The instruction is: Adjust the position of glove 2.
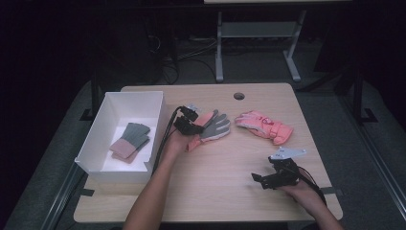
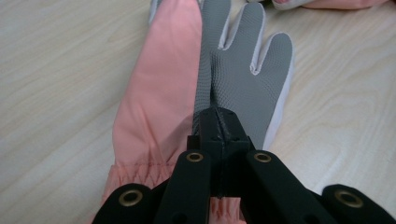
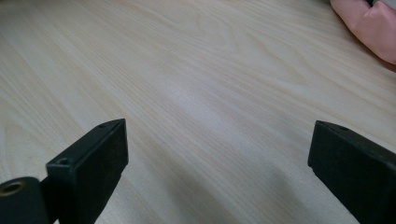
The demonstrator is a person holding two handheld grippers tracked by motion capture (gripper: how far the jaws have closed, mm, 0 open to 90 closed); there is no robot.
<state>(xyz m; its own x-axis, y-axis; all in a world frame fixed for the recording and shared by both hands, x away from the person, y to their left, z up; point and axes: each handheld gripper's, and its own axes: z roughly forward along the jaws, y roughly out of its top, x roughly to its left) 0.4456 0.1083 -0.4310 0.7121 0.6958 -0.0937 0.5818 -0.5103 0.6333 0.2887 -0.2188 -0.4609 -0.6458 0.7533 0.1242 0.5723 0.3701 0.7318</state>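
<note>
A pink glove with a grey palm (image 1: 214, 126) lies palm up mid-table. My left gripper (image 1: 197, 129) rests on its cuff end, shut on the glove. In the left gripper view the black jaws meet at the tips (image 2: 218, 119) and pinch a fold of the glove's grey palm fabric (image 2: 247, 79). A second pink glove (image 1: 265, 125) lies to the right of the first, apart from it. My right gripper (image 1: 262, 179) stands open low over bare wood near the front right, with nothing between its jaws (image 3: 219, 140). The second glove's edge (image 3: 369, 25) shows at the top right there.
A white box (image 1: 117, 176) stands at the table's left and holds a grey and pink knitted glove (image 1: 130, 141). A cable hole (image 1: 239, 96) sits near the table's far edge. Beyond the table are a dark floor and a metal frame's legs.
</note>
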